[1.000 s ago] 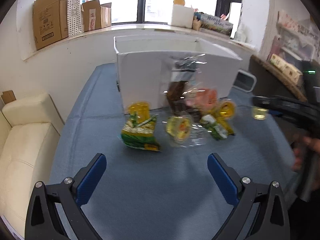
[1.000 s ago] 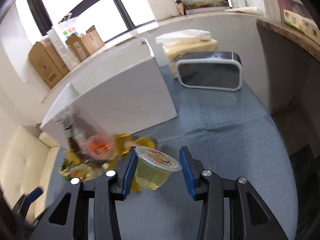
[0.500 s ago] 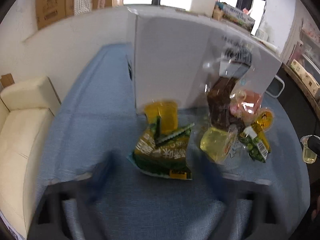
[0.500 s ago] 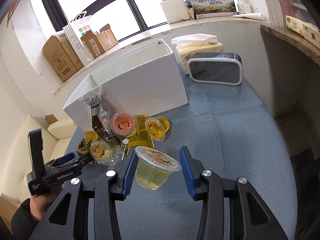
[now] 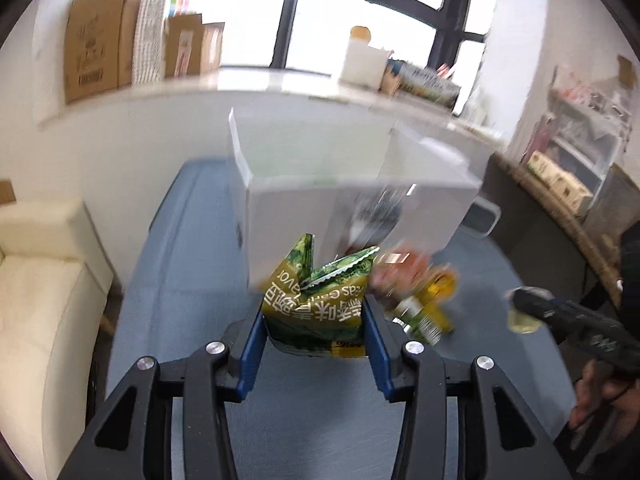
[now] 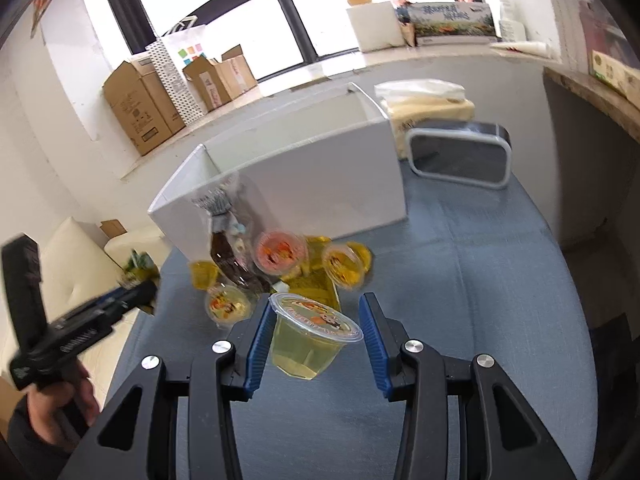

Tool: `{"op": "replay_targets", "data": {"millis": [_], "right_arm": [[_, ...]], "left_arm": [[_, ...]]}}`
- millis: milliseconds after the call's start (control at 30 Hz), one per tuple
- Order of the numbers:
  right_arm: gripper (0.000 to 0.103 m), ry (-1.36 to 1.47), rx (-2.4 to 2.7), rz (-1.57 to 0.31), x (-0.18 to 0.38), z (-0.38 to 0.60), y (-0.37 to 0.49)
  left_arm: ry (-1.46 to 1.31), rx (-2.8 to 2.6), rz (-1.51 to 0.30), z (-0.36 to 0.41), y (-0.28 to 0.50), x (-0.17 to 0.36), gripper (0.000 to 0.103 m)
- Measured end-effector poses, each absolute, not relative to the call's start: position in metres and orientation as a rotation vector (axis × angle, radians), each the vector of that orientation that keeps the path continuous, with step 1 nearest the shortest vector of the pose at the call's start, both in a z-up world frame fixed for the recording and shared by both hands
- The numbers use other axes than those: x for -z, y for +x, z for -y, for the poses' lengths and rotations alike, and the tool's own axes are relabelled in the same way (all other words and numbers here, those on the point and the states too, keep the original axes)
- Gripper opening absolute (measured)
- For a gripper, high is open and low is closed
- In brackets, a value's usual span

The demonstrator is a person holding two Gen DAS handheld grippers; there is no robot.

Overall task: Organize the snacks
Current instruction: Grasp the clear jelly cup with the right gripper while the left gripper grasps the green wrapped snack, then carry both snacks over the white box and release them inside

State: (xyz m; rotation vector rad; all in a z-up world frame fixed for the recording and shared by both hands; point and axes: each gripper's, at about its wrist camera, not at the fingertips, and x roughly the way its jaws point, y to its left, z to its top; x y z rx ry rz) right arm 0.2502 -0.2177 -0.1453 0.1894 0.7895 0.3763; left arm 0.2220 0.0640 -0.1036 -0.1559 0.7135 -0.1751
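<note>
My left gripper (image 5: 316, 340) is shut on a green snack bag (image 5: 320, 304) and holds it up in front of the open white box (image 5: 360, 204). My right gripper (image 6: 316, 336) is shut on a clear jelly cup (image 6: 308, 340) of pale yellow jelly, above the blue table (image 6: 480, 300). Other jelly cups (image 6: 344, 266), a pink-lidded cup (image 6: 280, 250) and a clear bag with a brown snack (image 6: 228, 240) lie in a pile before the white box (image 6: 320, 184). The left gripper with the green bag shows in the right wrist view (image 6: 132, 292).
A grey container with a white rim (image 6: 460, 156) and a tissue pack (image 6: 432, 108) stand right of the box. Cardboard boxes (image 6: 140, 112) sit on the window ledge. A cream sofa (image 5: 36, 300) is left of the table. The right gripper shows in the left wrist view (image 5: 528, 312).
My left gripper moved in on the green snack bag, shut on it and lifted it. My right gripper kept hold of the jelly cup and turned a little toward the box.
</note>
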Motion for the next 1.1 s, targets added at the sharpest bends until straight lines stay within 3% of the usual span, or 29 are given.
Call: {"op": "replay_targets", "data": {"millis": [400,700,767,800,833,867,900,1100], "right_arm": [[0.047,0.097,-0.402,-0.643,0.071,0.187,0.321],[0.047,0.083,-0.402,-0.709,0.076,0.167,0.418],[0.047,0.075,-0.403,-0.733,0.082,0.165,0.432],[0.051,0.068,-0.398,-0.742,0.085,0.164,0.437],[0.076,0.063,-0.388,-0.752,0.088,0.164,0.441],[0.093,0.072,-0.383,-0.753,0.089,0.166,0.443],[0.103,0.097,-0.4,-0.735,0.089,0.171,0.442],[0.103,0.152,-0.345,-0.716,0.085,0.198,0.434]], "left_arm": [[-0.137,0.224,-0.605,-0.053,0.275,0.025,0.05],[-0.109,0.172,-0.69,-0.054,0.354,0.042,0.051],[-0.123,0.168,-0.726,-0.055,0.363,0.052,0.055],[-0.129,0.164,-0.753,-0.056,0.368,0.057,0.07],[-0.123,0.14,-0.765,-0.056,0.37,0.061,0.097],[-0.112,0.12,-0.762,-0.055,0.371,0.064,0.103],[-0.105,0.117,-0.752,-0.054,0.37,0.065,0.103],[-0.071,0.117,-0.748,-0.05,0.364,0.07,0.103]]}}
